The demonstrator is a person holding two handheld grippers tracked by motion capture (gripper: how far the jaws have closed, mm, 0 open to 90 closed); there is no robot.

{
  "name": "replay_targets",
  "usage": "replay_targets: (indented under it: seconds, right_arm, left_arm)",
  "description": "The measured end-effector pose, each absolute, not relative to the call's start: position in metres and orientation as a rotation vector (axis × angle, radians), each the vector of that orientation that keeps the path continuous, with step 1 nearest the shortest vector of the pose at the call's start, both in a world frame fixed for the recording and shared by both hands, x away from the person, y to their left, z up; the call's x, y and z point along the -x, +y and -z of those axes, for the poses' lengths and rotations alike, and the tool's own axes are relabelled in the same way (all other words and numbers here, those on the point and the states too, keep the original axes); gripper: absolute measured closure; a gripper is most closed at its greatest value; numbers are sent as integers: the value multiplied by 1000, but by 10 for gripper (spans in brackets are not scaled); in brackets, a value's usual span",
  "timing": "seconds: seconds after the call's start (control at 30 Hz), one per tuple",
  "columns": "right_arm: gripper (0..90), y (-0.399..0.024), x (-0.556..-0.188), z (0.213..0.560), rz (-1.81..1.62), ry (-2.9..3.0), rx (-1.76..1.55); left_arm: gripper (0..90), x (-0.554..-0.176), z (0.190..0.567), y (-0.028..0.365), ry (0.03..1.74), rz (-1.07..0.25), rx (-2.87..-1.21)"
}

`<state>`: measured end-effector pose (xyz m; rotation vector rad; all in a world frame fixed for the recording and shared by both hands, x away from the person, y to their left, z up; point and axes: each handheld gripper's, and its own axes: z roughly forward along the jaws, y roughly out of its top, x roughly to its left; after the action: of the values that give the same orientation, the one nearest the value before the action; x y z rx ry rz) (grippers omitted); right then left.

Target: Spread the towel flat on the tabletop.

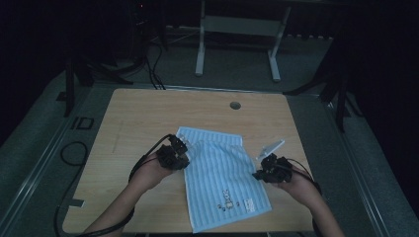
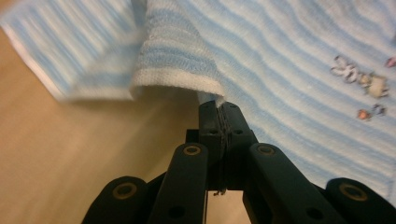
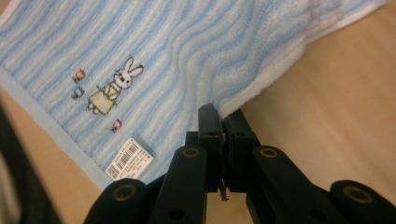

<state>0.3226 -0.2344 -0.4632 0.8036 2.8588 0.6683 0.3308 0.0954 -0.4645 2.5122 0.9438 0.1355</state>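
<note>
A person folds a blue-and-white striped towel [image 1: 222,182] on a wooden table [image 1: 138,113], a two-jaw gripper in each hand. The left gripper [image 1: 184,149] has its jaws closed on the towel's white-hemmed edge, the cloth rising in a soft peak just above the jaw tips in the left gripper view [image 2: 177,65]. The right gripper [image 1: 258,174] is likewise clamped on the opposite edge, the fabric bunching up and away from its tips in the right gripper view [image 3: 261,60]. A stitched rabbit [image 3: 114,86] and a barcode label [image 3: 129,158] lie flat to the left of the right gripper's jaws. By the look of it, both edges are secured and lifted off the table, but the fold itself is only begun: most of the towel lies flat, and the carried edge has yet to be brought over and laid down.
</note>
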Motion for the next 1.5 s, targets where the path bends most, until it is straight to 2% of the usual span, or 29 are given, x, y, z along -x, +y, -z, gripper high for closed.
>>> replay_targets:
  seconds: [0.13,0.33,0.37,0.43,0.5,0.57,0.6,0.67,0.7,0.73,0.77,0.83,0.9,1.0,1.3,1.5]
  right_arm:
    - [875,-233,-293,477,-672,2901,-769]
    - [872,-230,-272,496,-654,2947,-765]
    - [869,-230,-270,499,-660,2955,-777]
    - [813,-231,-264,506,-644,2988,-787]
    - [736,-234,-262,505,-641,2996,-779]
    - [717,-236,-262,502,-641,2984,-783]
    - [684,-244,-267,490,-663,2944,-813]
    - [682,-249,-276,477,-681,2899,-829]
    - [708,-251,-281,470,-681,2867,-826]
    - [779,-252,-288,463,-681,2837,-832]
    - [818,-252,-296,456,-695,2808,-840]
    - [895,-248,-309,449,-705,2791,-829]
    - [897,-238,-325,447,-698,2791,-822]
    - [898,-219,-353,452,-678,2802,-832]
    - [898,-176,-435,486,-549,2784,-958]
    - [898,-165,-462,512,-395,2809,-1024]
  left_arm:
    - [885,-316,477,103,948,-89,-2516]
    - [883,-306,501,113,976,-19,-2552]
    - [883,-304,512,117,998,23,-2568]
    - [869,-302,519,122,1002,55,-2590]
    - [769,-300,520,127,1010,64,-2597]
    - [752,-301,514,133,1030,64,-2588]
    - [664,-301,510,135,1027,43,-2585]
    - [651,-302,501,136,1017,28,-2575]
    - [633,-302,496,135,1007,4,-2577]
    - [637,-304,491,133,995,-17,-2571]
    - [656,-304,488,131,988,-28,-2565]
    - [751,-306,482,124,954,-48,-2563]
    - [822,-308,479,114,925,-71,-2573]
    - [889,-314,478,100,903,-87,-2592]
    - [887,-306,507,55,788,36,-2633]
    - [886,-302,519,45,737,113,-2666]
